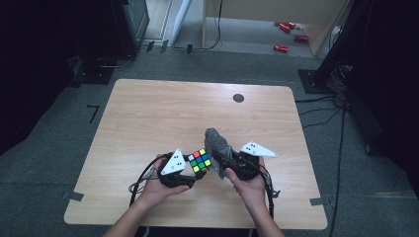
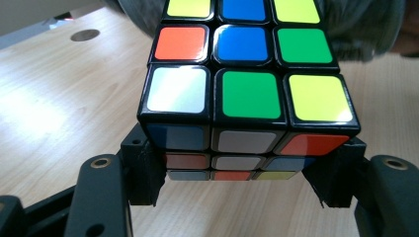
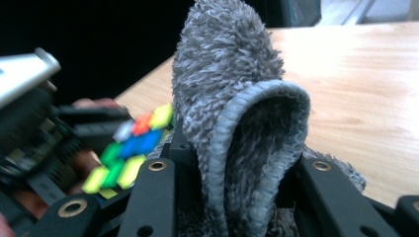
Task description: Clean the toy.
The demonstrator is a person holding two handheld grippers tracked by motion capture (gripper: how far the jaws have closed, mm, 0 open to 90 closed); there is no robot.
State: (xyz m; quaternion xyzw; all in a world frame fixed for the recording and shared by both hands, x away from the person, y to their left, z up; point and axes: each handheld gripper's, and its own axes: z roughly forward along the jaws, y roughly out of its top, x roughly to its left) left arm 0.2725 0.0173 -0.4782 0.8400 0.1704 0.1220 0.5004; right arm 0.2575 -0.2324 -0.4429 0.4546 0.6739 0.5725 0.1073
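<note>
While the left gripper [image 1: 197, 170] clamps its fingers on the cube [image 1: 199, 160] above the bench [image 1: 148, 113], at six o'clock, we keep it steady and wipe gently with the cloth [image 1: 217, 143] pinched in the right gripper [image 1: 221, 160].

Table: a light wood table [image 1: 148, 118] with round corners, standing on a grey floor [image 1: 44, 148].
Top: bare wood, with one small dark round hole [image 1: 238, 98] near the far edge.
Floor: small red things [image 1: 289, 34] lie far behind the table.
</note>
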